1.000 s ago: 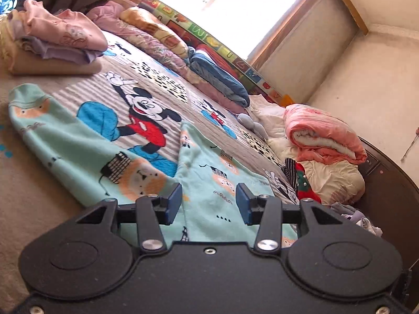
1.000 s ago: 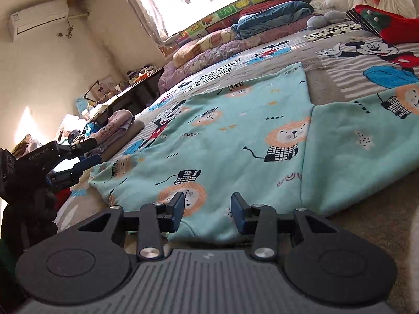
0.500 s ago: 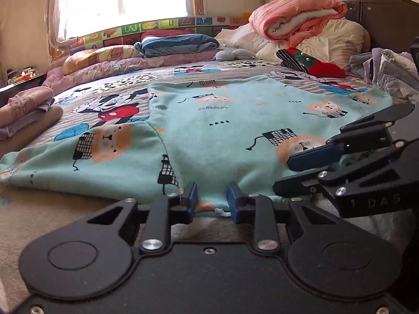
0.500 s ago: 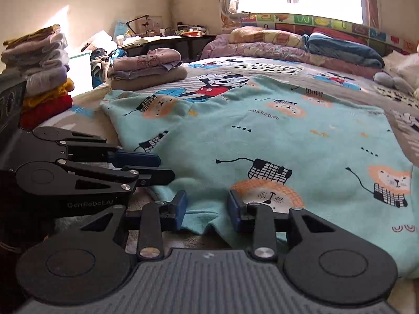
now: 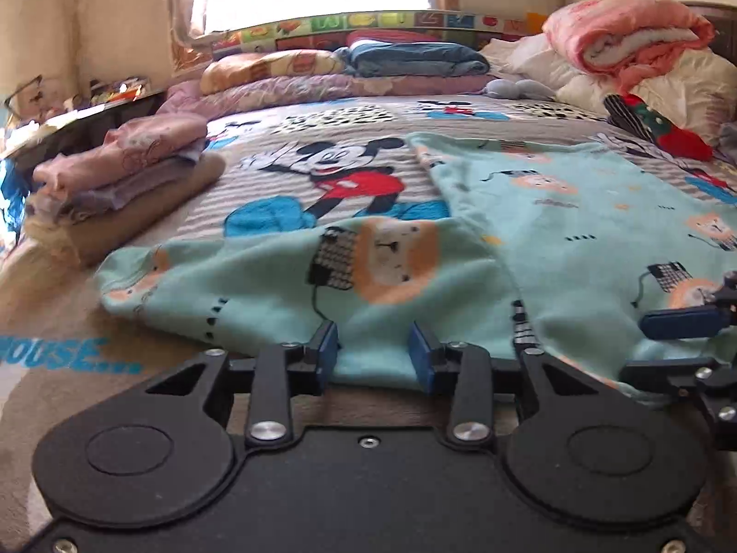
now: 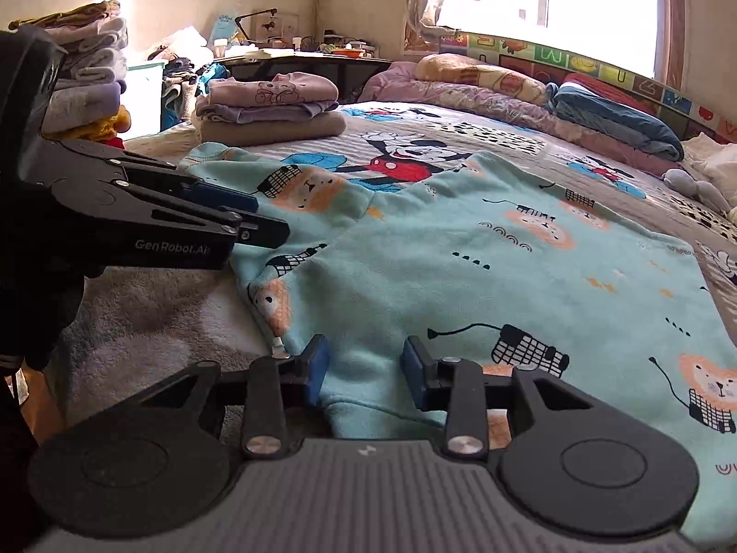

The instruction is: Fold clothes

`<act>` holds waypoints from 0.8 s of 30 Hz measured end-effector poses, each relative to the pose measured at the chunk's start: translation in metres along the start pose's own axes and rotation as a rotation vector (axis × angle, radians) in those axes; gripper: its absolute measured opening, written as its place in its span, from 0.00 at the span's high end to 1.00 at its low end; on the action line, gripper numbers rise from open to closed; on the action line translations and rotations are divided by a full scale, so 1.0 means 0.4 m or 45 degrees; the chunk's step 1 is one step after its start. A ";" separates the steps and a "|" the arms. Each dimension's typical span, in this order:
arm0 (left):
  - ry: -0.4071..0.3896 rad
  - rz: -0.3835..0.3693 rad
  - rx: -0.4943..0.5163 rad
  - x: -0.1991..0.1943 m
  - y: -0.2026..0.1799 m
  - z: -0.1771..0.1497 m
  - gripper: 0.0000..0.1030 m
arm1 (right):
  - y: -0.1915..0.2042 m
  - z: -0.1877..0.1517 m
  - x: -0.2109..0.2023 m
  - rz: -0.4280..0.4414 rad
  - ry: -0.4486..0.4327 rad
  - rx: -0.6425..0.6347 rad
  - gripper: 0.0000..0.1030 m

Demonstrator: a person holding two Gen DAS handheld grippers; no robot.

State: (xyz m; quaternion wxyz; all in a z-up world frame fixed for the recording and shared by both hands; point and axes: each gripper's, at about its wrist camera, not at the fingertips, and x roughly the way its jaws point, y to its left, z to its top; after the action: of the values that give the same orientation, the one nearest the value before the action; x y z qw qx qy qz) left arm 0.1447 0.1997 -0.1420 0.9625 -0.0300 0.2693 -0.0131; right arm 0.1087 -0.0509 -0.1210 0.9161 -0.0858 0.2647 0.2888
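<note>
Both grippers sit low at the near edge of the shirt (image 5: 576, 212), which lies spread flat on the bed (image 5: 322, 138). The left gripper (image 5: 374, 350) has its jaws apart, the sleeve hem lying between the blue pads, not pinched. The right gripper (image 6: 364, 371) is likewise spread, straddling the bottom hem. Folded clothes (image 6: 271, 108) are stacked well apart from them

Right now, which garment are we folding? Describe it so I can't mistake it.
On the Mickey Mouse bedspread, near its front edge, lies the mint green top, spread flat. Unlike the folded pink and beige pile behind it, it is printed with orange lions.
</note>
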 end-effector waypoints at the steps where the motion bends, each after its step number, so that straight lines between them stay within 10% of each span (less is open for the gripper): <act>1: -0.002 0.019 -0.104 -0.002 0.038 0.008 0.88 | 0.004 0.001 0.004 -0.002 0.001 -0.005 0.63; 6: -0.043 0.353 -0.409 -0.037 0.205 0.039 0.87 | 0.025 0.004 0.027 -0.014 0.004 -0.029 0.63; 13: -0.112 0.167 -0.781 -0.067 0.311 0.064 0.75 | 0.052 0.044 0.029 -0.030 0.046 -0.044 0.63; 24: 0.159 -0.557 -0.238 0.068 0.091 0.168 0.75 | 0.161 0.157 0.158 0.131 0.010 -0.136 0.57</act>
State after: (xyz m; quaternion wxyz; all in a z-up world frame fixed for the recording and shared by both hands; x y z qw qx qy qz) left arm 0.2031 0.2383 -0.1011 0.9112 -0.1756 0.3156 -0.1980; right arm 0.1429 0.0519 -0.1020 0.8931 -0.1218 0.2566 0.3489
